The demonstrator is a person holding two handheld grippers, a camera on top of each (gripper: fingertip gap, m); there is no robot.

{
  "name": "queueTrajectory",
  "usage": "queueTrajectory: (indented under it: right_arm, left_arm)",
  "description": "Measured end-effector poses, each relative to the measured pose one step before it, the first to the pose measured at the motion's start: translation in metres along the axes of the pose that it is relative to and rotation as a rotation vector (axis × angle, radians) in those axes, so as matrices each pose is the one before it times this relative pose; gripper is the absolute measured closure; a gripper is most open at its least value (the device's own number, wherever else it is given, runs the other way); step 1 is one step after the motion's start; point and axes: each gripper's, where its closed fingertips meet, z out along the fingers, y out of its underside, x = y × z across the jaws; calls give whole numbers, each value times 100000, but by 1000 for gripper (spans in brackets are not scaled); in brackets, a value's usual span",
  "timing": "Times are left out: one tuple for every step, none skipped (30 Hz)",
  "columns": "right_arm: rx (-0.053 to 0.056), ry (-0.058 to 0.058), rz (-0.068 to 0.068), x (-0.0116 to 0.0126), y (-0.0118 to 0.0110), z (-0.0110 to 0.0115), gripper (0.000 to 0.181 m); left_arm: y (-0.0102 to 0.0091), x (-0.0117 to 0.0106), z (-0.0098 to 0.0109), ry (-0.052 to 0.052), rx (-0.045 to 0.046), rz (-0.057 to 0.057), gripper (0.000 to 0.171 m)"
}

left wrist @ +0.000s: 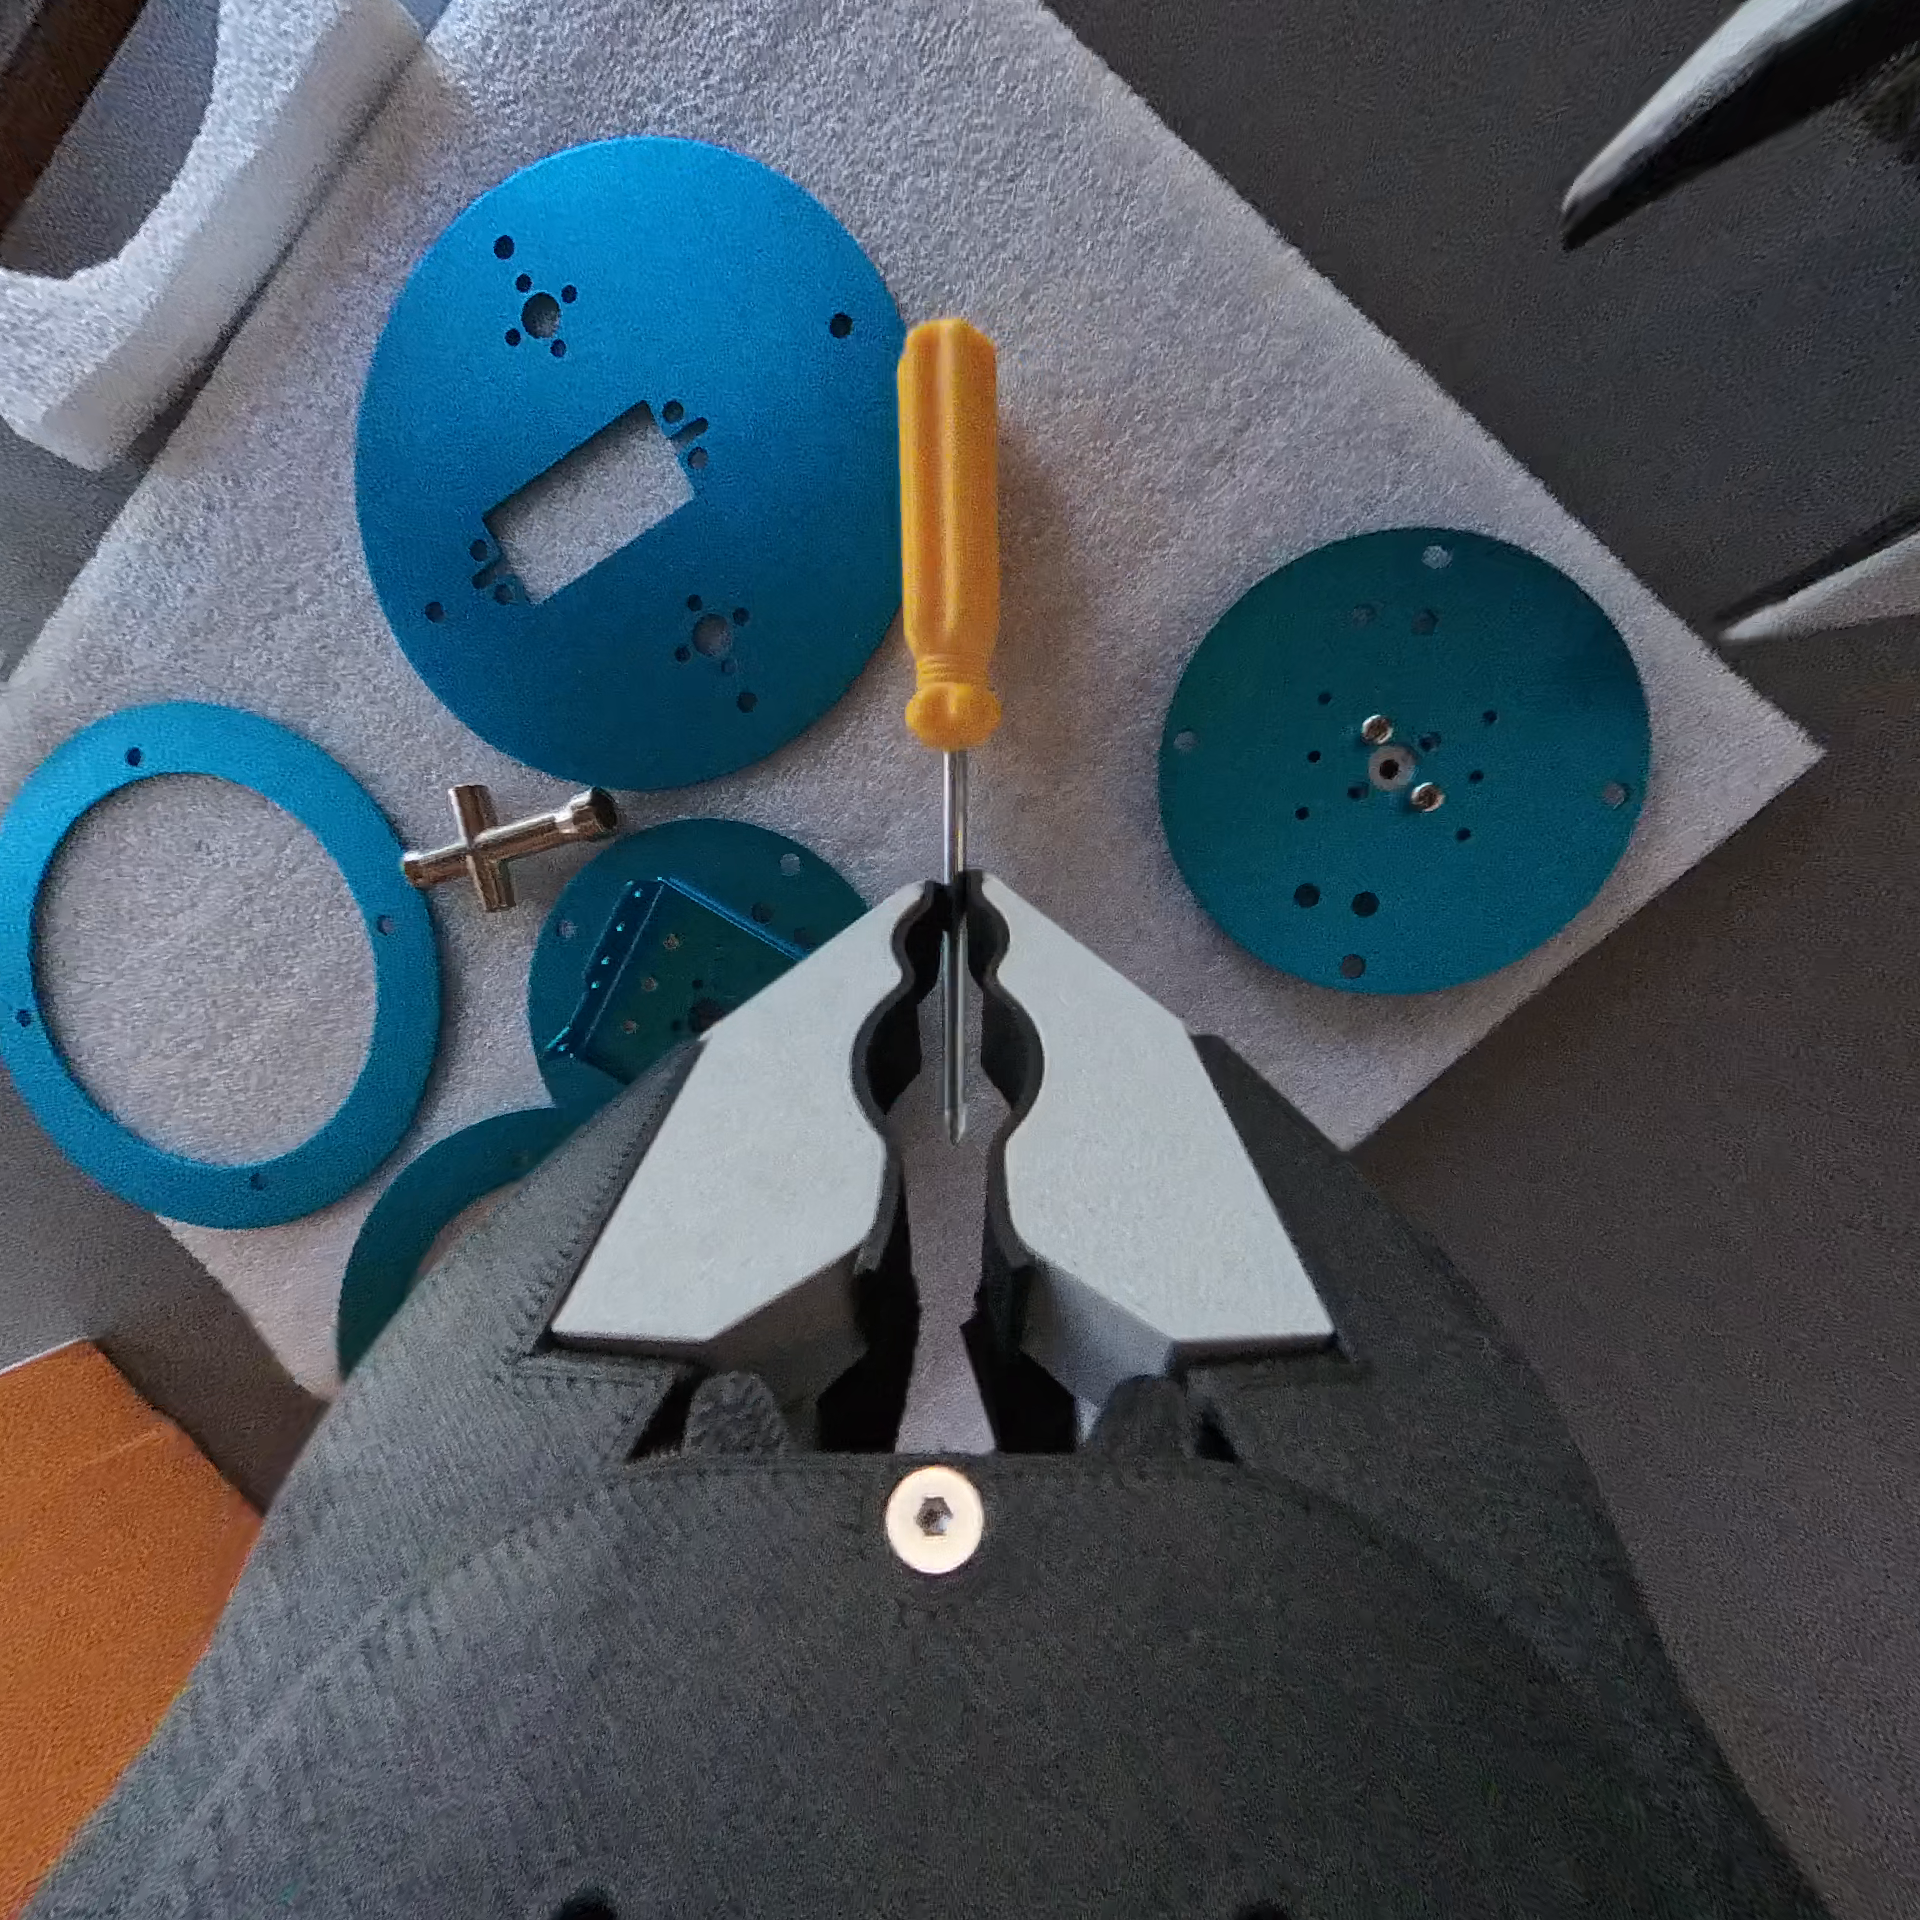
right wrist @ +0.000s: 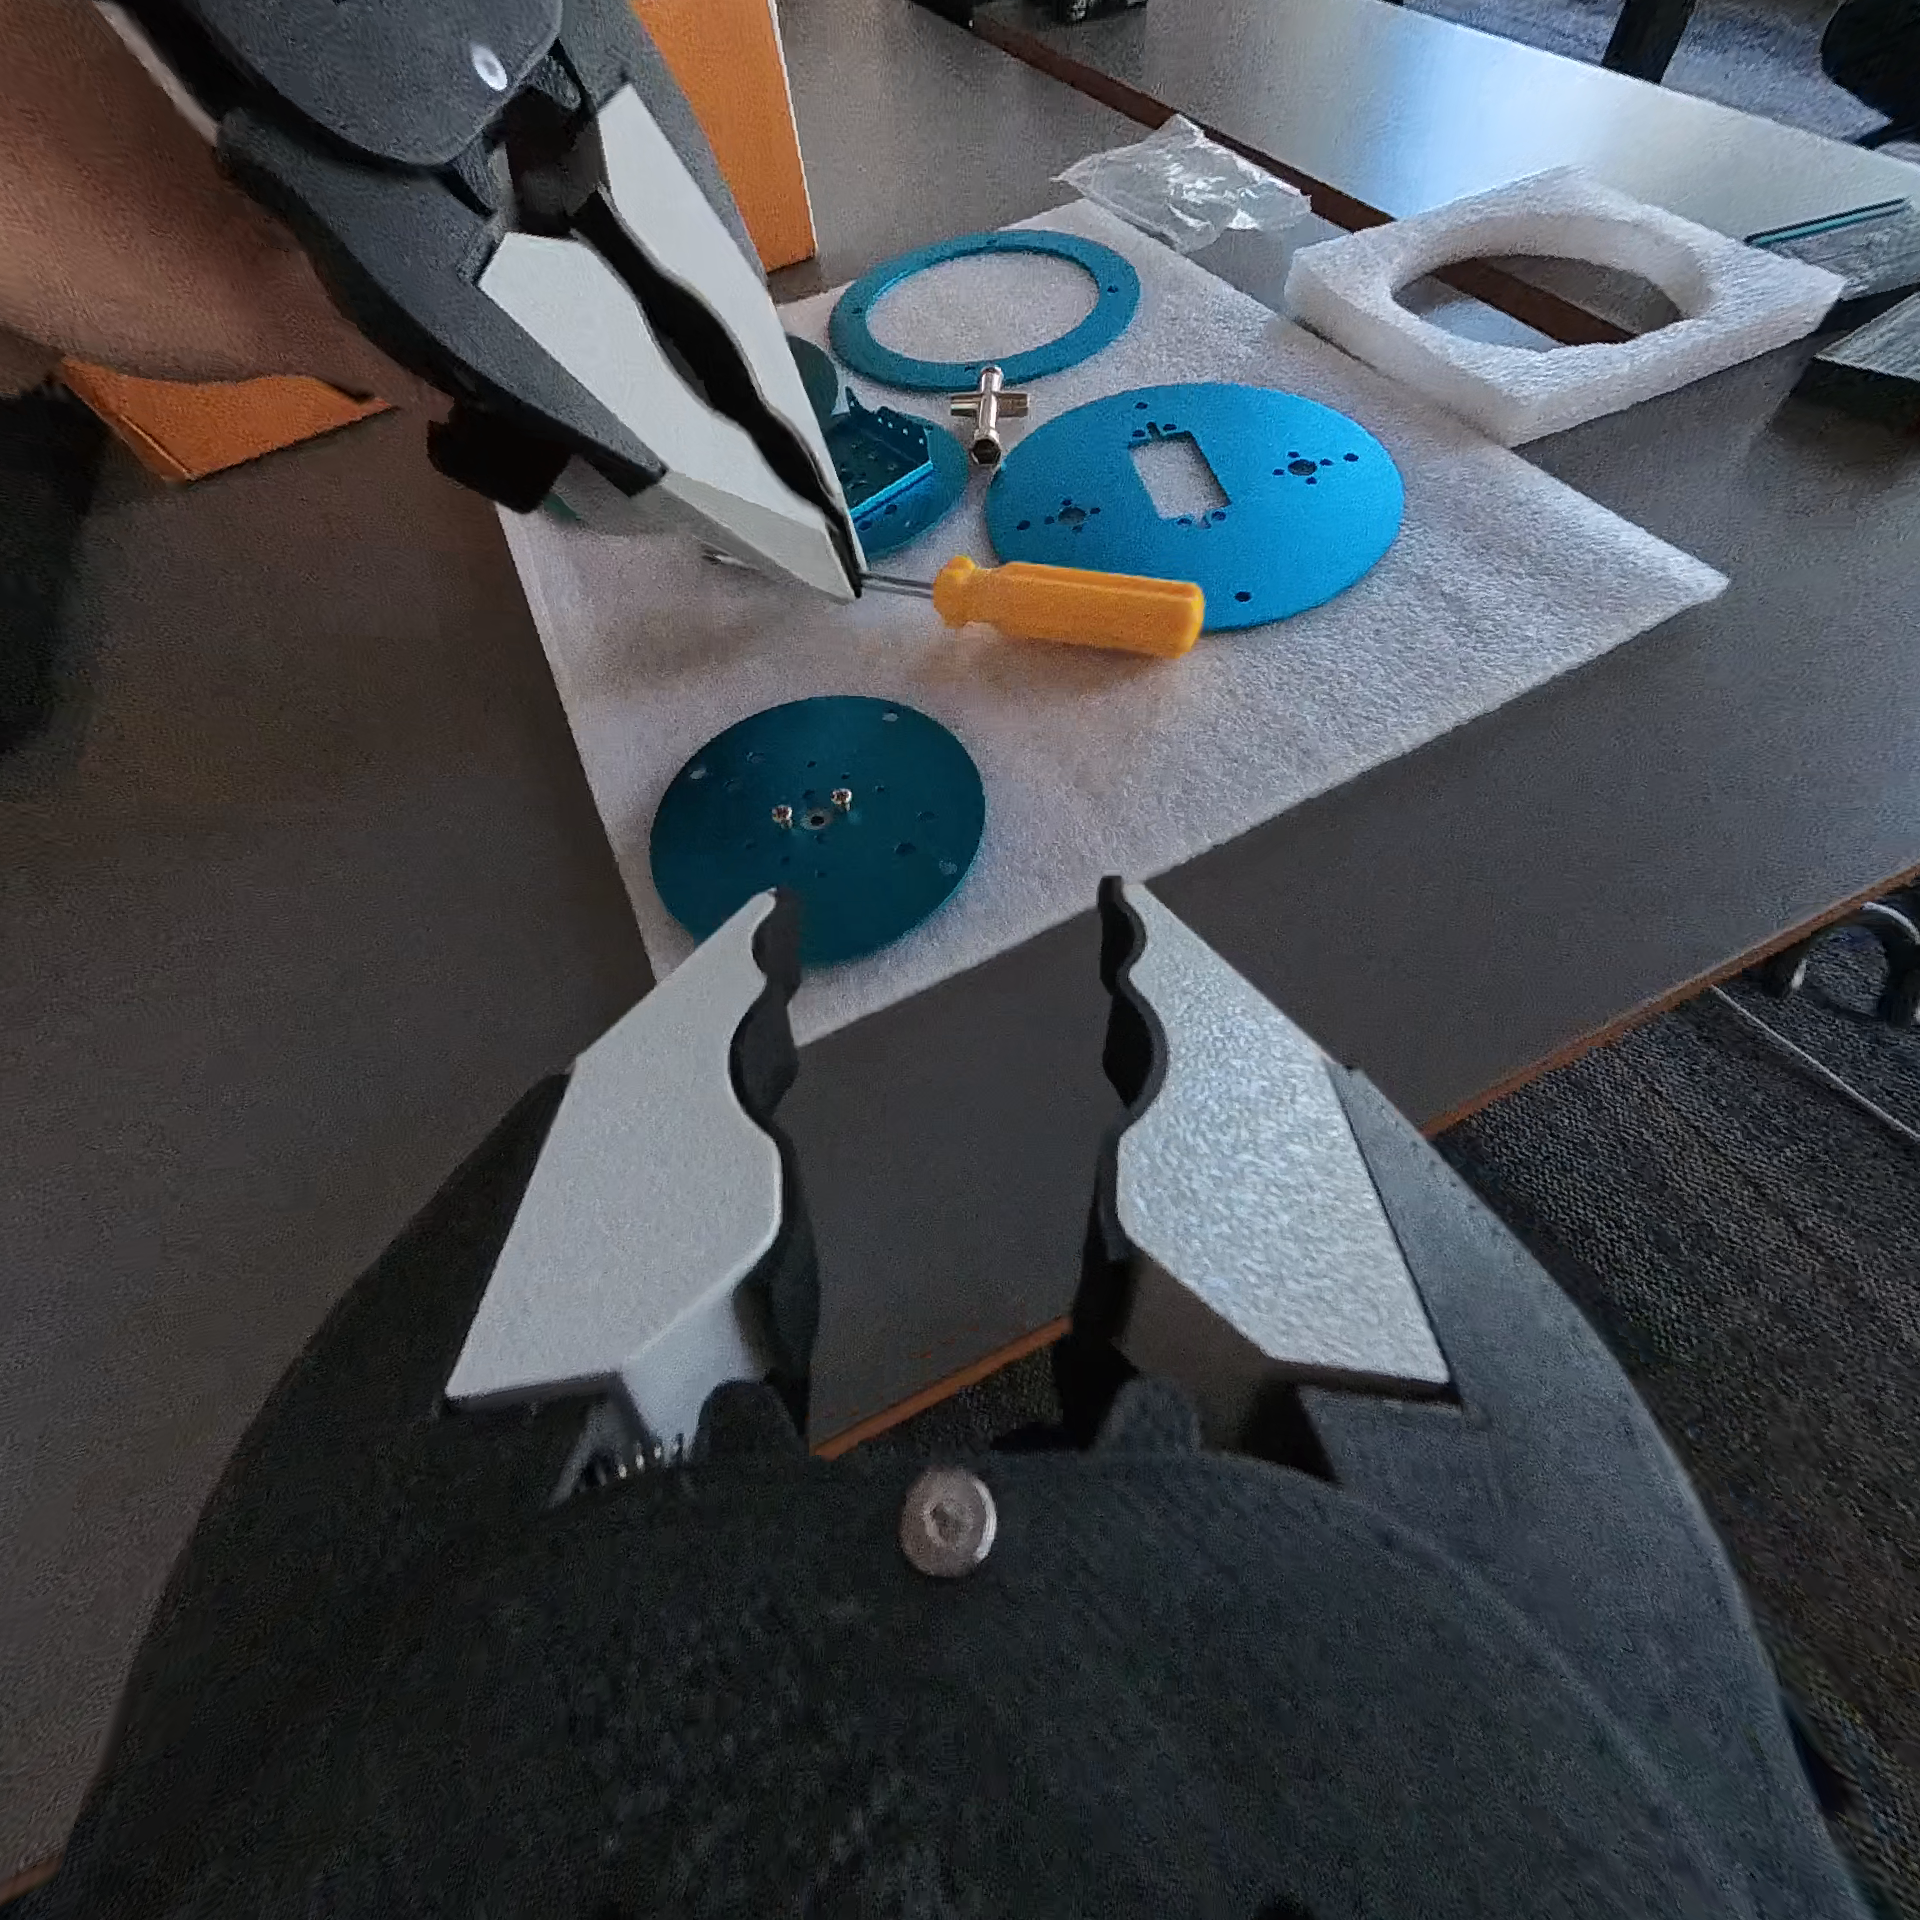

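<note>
My left gripper [left wrist: 951,883] is shut on the thin metal shaft of a yellow-handled screwdriver [left wrist: 948,520]; the handle points away from me over the white foam sheet [left wrist: 1195,416]. In the right wrist view the same gripper [right wrist: 850,582] holds the screwdriver [right wrist: 1070,608] just above the sheet. My right gripper [right wrist: 940,904] is open and empty above the table's near edge, next to a small dark blue disc with screws [right wrist: 821,826]. That disc shows at the right in the left wrist view [left wrist: 1403,758].
On the foam lie a large blue plate with a rectangular cutout [left wrist: 623,457], a blue ring [left wrist: 208,956], a metal cross wrench [left wrist: 509,842] and a blue bracket on a disc [left wrist: 675,966]. A white foam frame [right wrist: 1548,291], a plastic bag [right wrist: 1184,187] and orange cardboard [right wrist: 738,114] lie around. The left gripper's tips are roughly 12 centimeters from the right gripper's. The metal cross wrench [left wrist: 509,842] is about 9 centimeters from my left fingertips.
</note>
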Motion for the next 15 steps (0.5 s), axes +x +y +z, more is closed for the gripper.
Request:
queueTrajectory:
  right_arm:
    - [2822,-1764,3490,-188,-414,320,125]
    - [3180,-3031,4987,-257,-535,337,125]
    - [3408,-3172,5710,-163,-591,369,124]
    - [3125,-2651,5882,11,-546,349,124]
    - [2990,-2530,5803,107,-581,310,123]
    - [3496,-3018,5600,68,-692,236,121]
    - [3608,-3686,6209,-33,-787,181,116]
    - [3830,-4875,6852,-241,-946,151,112]
    - [4119,-6200,7176,-489,-1087,166,111]
    - [3165,-7373,6650,-755,-1018,223,110]
    - [2516,-7990,5101,-1013,-891,243,112]
    - [2517,-6614,3629,-934,-806,196,118]
    - [2041,-4785,1661,-770,-670,102,133]
    - [2596,-4848,-336,-827,-667,13,151]
    - [2586,-3660,158,-591,-606,-43,160]
  left_arm:
    - [-508,306,-285,4480,3710,-4898,168]
    - [-715,201,-456,3690,5466,-4426,168]
    - [-746,149,-591,2966,5807,-3898,168]
    - [-736,241,-665,2874,5562,-3349,168]
    - [-808,470,-725,3437,6080,-2733,168]
    - [-801,839,-713,4886,5710,-2698,168]
    - [-674,1141,-674,5949,4319,-2874,169]
    - [-657,1195,-627,5582,3867,-2037,169]
    - [-682,1080,-554,4342,4204,-563,169]
    - [-560,839,-418,3098,3537,-177,169]
    - [-446,626,-288,2330,3037,135,169]
    - [-373,453,-193,2063,2960,42,169]
    - [-243,362,-67,2561,2426,-1168,169]
    - [-232,418,24,3722,2821,-1651,169]
    - [-236,418,81,4201,3311,-1467,169]
